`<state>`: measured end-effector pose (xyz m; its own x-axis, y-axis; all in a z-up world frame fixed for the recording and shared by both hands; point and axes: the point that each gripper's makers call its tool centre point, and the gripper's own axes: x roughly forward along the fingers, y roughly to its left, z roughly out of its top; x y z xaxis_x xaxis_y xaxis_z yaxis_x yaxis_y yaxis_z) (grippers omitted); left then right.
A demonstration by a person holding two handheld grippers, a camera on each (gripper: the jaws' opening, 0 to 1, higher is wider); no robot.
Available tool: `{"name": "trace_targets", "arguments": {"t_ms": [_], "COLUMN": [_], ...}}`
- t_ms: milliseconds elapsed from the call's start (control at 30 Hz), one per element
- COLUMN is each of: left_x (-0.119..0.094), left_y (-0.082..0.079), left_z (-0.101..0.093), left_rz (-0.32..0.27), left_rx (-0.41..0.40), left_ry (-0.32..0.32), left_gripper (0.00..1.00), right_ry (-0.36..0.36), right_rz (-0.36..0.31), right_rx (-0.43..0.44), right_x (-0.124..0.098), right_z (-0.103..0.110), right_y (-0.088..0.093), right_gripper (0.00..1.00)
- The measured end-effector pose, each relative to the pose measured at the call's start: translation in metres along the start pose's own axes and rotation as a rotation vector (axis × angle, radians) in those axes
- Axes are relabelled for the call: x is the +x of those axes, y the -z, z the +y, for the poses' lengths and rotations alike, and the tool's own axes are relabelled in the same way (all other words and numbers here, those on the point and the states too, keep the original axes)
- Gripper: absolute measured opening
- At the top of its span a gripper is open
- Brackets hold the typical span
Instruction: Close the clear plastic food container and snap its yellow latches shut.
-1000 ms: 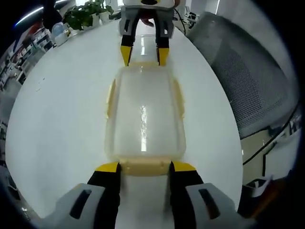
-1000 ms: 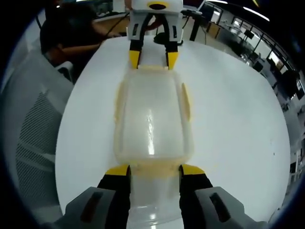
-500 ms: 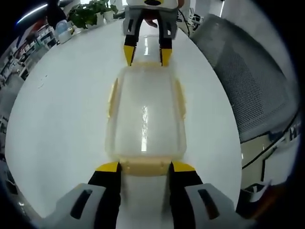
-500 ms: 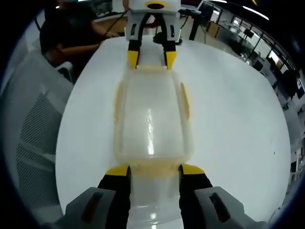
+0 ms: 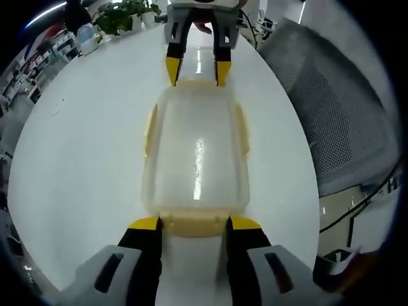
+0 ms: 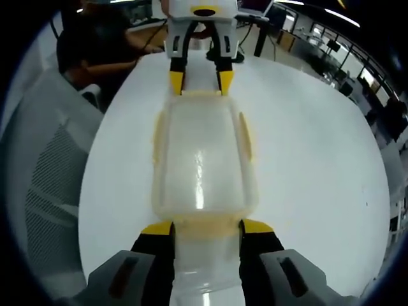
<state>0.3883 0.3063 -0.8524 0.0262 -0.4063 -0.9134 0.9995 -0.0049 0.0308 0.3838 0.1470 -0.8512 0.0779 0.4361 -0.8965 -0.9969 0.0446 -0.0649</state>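
Note:
A clear plastic container with its lid on lies lengthwise on the white table, with yellow latches along its long sides. In the left gripper view my left gripper is at the near short end, its yellow-tipped jaws against both sides of the yellow end latch. The right gripper straddles the far end latch. The right gripper view mirrors this: my right gripper holds the near end latch, the left gripper is at the far end of the container.
A grey mesh office chair stands by the table's edge, and again as chair. Potted plants stand at the far end. A person in dark clothes sits beyond the table.
Both views have shifted slightly with the hands. The container and both grippers keep their places at the two ends.

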Motion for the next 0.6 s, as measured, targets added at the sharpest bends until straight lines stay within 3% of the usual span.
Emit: {"name": "trace_targets", "arguments": {"t_ms": [600], "left_x": [-0.026], "left_y": [-0.016], "left_z": [-0.008], "left_rz": [0.004], "left_rx": [-0.022], "left_ry": [-0.032], "left_gripper": [0.38], "right_ry": [-0.003], "right_rz": [-0.035], "right_rx": [-0.028], "right_x": [-0.025], "right_z": [0.002], "right_y": [-0.008], "right_gripper": [0.37]}}
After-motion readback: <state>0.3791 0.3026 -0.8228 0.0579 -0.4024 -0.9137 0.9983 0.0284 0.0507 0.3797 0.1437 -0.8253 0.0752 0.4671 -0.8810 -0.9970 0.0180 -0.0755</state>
